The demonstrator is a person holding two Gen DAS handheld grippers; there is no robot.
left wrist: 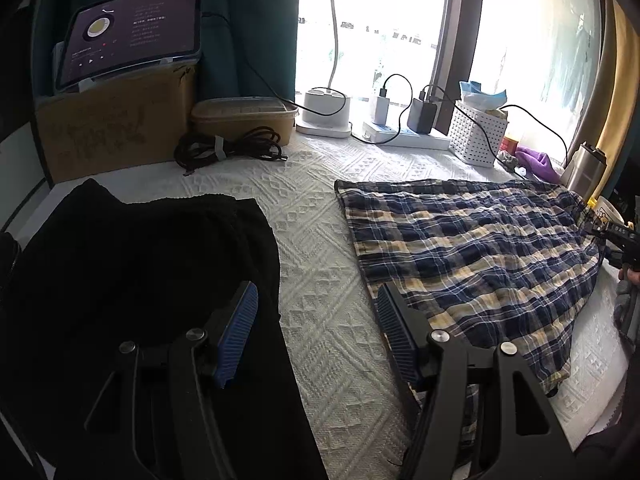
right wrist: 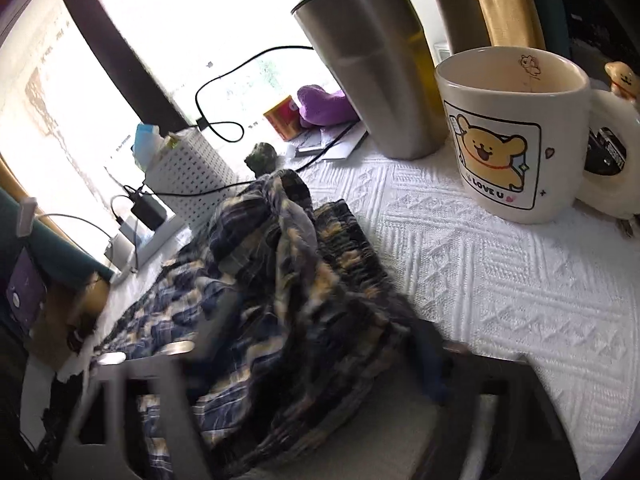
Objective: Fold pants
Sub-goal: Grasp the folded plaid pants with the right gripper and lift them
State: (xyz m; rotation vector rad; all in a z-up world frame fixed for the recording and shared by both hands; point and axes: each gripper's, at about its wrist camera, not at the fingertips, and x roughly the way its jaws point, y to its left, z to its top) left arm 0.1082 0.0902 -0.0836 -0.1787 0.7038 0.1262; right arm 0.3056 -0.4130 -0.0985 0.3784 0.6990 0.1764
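Ahead and to the right of my left gripper (left wrist: 316, 336) the plaid pants (left wrist: 472, 248) lie spread on the white textured counter (left wrist: 320, 248). The left gripper is open with only bare cover between its pads; its right finger sits at the near edge of the plaid cloth without pinching it. To its left lies a black garment (left wrist: 140, 280), partly under the left finger.

In the right wrist view, the right gripper (right wrist: 316, 356) has bunched plaid fabric between its fingers. The view is motion-blurred, so I cannot tell whether the pads press on the cloth or merely straddle it.

Task progress, as I judge it: early. The pants lie mostly flat with one end gathered into a raised fold at the right gripper; no clean fold line is visible. Remaining work: bring one end over the other, square the edges, flatten.

Containers:
- Bear mug (right wrist: 512, 136), ahead and right of the right gripper: interior visible, appears empty.
- Steel tumbler (right wrist: 368, 60), beyond the mug: lidded, contents hidden.
- White perforated basket (left wrist: 476, 132), far ahead of the left gripper: holds blue and pale packets; detail too small to identify.
- Tan lidded box (left wrist: 244, 116): closed, contents not visible.
- Cardboard box (left wrist: 116, 128): supports a tablet (left wrist: 132, 32).
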